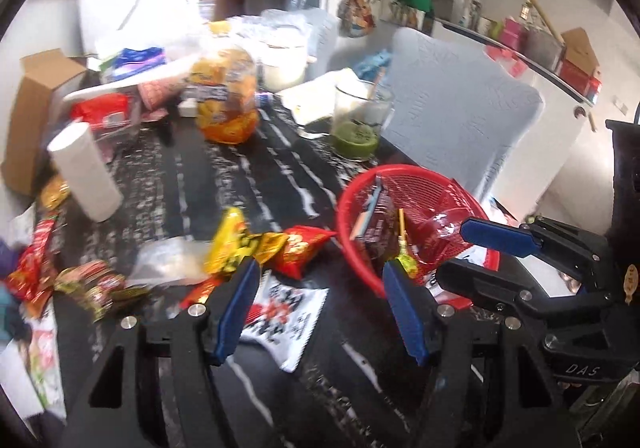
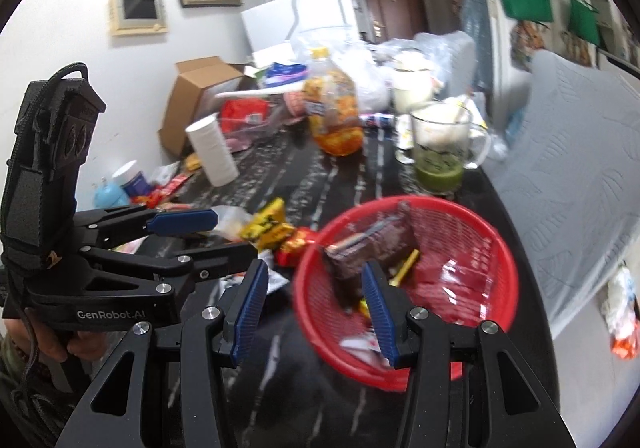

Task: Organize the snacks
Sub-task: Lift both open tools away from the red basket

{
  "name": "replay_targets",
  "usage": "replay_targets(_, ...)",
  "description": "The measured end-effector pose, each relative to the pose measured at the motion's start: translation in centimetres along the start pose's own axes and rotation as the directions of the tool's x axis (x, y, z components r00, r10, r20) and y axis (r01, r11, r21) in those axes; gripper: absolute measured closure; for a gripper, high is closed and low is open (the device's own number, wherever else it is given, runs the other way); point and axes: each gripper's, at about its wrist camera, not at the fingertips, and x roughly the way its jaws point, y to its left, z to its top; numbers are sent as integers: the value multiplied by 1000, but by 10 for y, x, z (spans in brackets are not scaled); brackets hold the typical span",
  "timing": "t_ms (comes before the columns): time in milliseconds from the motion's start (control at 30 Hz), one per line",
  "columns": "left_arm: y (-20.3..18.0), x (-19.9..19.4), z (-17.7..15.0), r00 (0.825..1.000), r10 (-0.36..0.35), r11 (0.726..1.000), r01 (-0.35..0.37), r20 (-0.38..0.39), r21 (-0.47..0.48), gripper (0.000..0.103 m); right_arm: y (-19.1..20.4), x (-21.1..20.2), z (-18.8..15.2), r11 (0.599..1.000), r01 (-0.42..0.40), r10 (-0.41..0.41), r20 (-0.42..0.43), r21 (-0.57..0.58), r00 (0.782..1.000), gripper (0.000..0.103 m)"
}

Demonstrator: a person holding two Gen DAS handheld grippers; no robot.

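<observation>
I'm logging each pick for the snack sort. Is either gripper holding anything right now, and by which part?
Nothing is held. The left gripper fingers stand apart over the table with nothing between them; the right gripper is also empty, above the red basket.

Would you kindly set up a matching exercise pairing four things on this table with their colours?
Things:
1. basket
2. paper roll
3. drink in the glass mug
4. gripper pads

Colours:
A. green
B. blue
C. red
D. white

Pairs: 1-C, 2-D, 3-A, 4-B
</observation>
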Motion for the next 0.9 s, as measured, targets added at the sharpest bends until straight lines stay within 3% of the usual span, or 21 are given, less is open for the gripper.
replay_targets(367, 26, -47, -23, 992, 115, 988, -108, 57, -108, 40, 48, 0, 4, 983, -119, 118, -11, -139, 993, 52)
replay_targets(900, 49, -90, -77, 966, 258, 937, -242, 33, -253, 40, 99, 13, -14, 931, -268, 254, -87, -248, 963, 51)
